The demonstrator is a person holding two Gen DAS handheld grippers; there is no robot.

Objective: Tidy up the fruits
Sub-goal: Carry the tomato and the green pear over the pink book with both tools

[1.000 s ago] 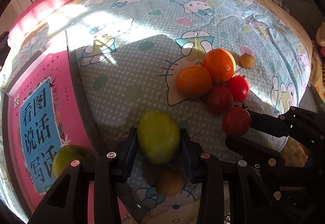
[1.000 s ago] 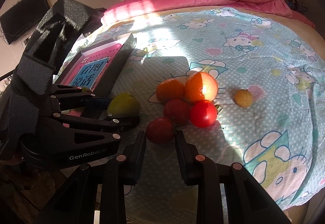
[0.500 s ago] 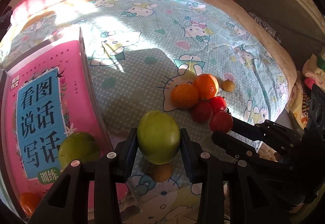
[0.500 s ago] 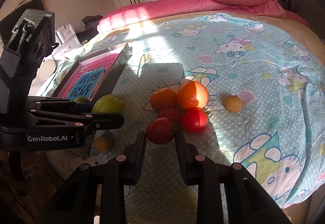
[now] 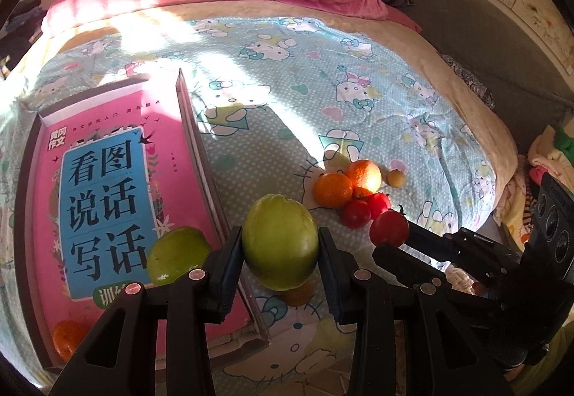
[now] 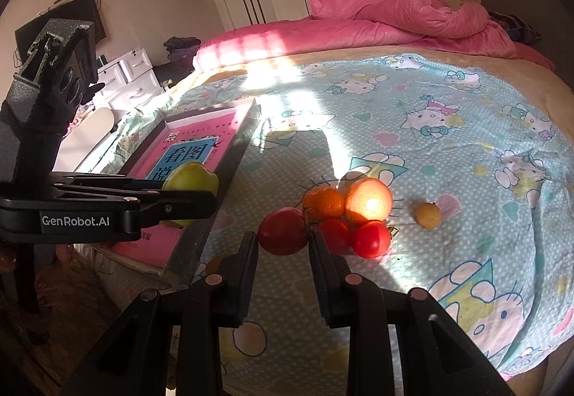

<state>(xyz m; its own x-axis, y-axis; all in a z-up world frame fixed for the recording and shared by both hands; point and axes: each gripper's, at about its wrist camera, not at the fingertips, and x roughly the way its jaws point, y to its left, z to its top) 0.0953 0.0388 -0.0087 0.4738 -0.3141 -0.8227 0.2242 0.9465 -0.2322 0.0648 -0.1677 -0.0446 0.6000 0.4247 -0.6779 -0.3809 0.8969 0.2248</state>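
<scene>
My left gripper (image 5: 279,232) is shut on a large green fruit (image 5: 280,252) and holds it in the air beside the right wall of a shallow box (image 5: 193,130). The box is lined with a pink book; a second green fruit (image 5: 177,254) and an orange (image 5: 66,338) lie in it. My right gripper (image 6: 282,236) is shut on a red tomato (image 6: 281,229), just left of the fruit pile on the bed. That pile has two oranges (image 6: 323,202), two more tomatoes (image 6: 371,238) and a small yellow fruit (image 6: 428,215) apart to the right.
A small brownish fruit (image 5: 297,293) lies on the sheet under the held green fruit. The cartoon-print sheet (image 6: 466,152) stretches beyond the pile, with a pink duvet (image 6: 394,8) bunched at the far end. The bed's edge drops off close to both grippers.
The left gripper has risen with the green fruit and swung left, so more of the box shows. The right gripper has lifted slightly with the tomato.
</scene>
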